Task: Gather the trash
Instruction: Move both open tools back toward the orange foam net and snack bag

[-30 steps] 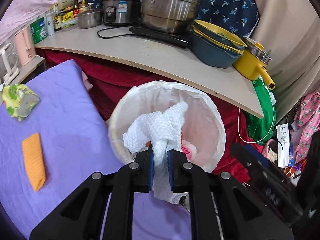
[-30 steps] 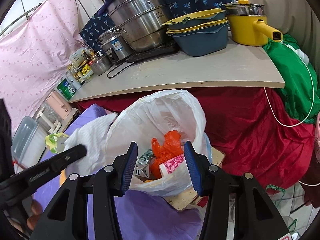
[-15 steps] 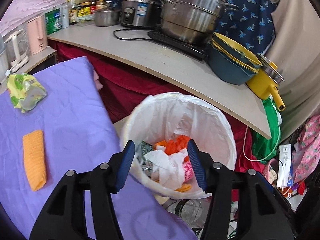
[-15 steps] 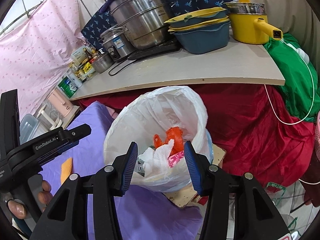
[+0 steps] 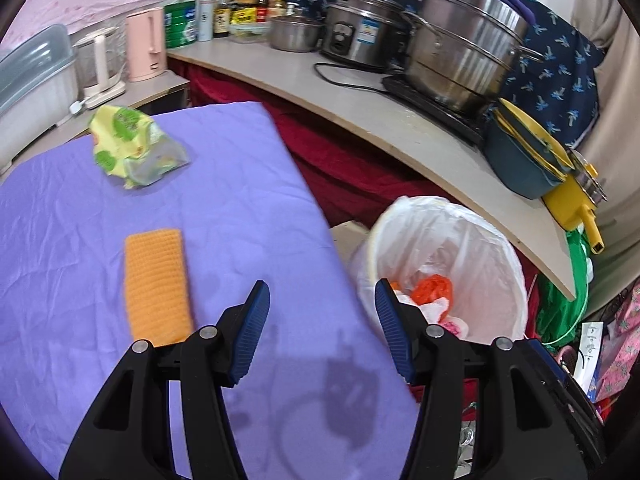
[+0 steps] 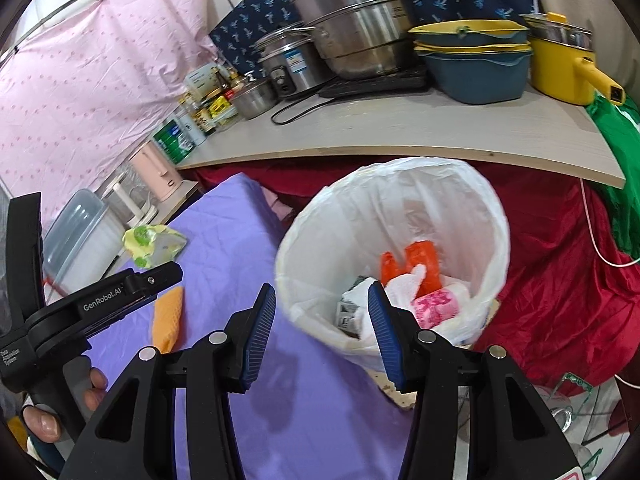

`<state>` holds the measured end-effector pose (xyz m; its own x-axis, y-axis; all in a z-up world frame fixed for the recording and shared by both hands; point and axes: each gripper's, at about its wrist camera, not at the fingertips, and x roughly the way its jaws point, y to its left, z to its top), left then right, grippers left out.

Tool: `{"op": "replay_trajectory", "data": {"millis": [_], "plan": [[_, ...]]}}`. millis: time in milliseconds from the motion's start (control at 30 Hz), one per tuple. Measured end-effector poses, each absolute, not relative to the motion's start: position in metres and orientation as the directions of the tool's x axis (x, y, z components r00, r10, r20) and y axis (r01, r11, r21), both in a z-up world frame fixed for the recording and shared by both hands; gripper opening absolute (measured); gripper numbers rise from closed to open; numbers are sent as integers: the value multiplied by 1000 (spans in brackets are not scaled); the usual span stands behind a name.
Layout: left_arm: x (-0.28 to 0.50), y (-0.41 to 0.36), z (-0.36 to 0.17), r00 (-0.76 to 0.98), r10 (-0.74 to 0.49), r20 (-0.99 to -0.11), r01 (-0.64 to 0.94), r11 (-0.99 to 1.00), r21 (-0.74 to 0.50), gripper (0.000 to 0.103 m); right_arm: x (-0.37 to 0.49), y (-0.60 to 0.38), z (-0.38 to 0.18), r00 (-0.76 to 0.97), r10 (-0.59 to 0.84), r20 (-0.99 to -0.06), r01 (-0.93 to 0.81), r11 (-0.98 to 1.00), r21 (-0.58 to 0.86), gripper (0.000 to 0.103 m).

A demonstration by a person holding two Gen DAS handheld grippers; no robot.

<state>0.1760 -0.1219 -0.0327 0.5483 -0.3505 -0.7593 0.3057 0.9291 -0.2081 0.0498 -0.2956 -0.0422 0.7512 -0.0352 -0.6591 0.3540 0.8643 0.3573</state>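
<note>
My left gripper (image 5: 321, 284) stands open and empty over the right edge of the purple-covered table (image 5: 240, 200). An orange cloth (image 5: 156, 284) lies just left of it, and a crumpled green-yellow wrapper (image 5: 134, 146) sits farther back. The white-lined trash bin (image 5: 492, 240) stands off the table's right edge, holding a white paper towel (image 5: 434, 308) on orange and pink scraps. My right gripper (image 6: 322, 288) is open and empty at the bin (image 6: 400, 200), near its rim. The same towel (image 6: 404, 280), cloth (image 6: 168, 316) and wrapper (image 6: 154, 242) show in the right wrist view.
A wooden counter (image 5: 400, 132) behind carries steel pots (image 5: 464, 64), stacked blue bowls (image 5: 520, 160) and a yellow pot (image 5: 568, 200). A pink kettle (image 5: 144, 48) and a plastic box (image 5: 32, 80) stand at the far left. Red cloth (image 6: 560, 280) hangs under the counter. A hand (image 6: 48, 416) holds the left gripper.
The left gripper opened and dropped the white paper towel into the bin, then swung left over the purple table. The right gripper shifted left along the bin, still open.
</note>
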Motion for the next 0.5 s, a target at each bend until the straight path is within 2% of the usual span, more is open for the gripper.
{"op": "replay_trajectory", "data": {"millis": [167, 333, 500], "plan": [[179, -84, -40, 554, -297, -777, 235, 952, -197, 61, 64, -272, -44, 749, 3, -663, 315, 878, 361, 47], [183, -50, -50, 551, -259, -793, 163, 966, -202, 62, 79, -249, -47, 741, 36, -670, 279, 892, 356, 47], [188, -26, -63, 537, -231, -811, 107, 973, -206, 70, 91, -234, -50, 734, 62, -676, 250, 901, 354, 47]]}}
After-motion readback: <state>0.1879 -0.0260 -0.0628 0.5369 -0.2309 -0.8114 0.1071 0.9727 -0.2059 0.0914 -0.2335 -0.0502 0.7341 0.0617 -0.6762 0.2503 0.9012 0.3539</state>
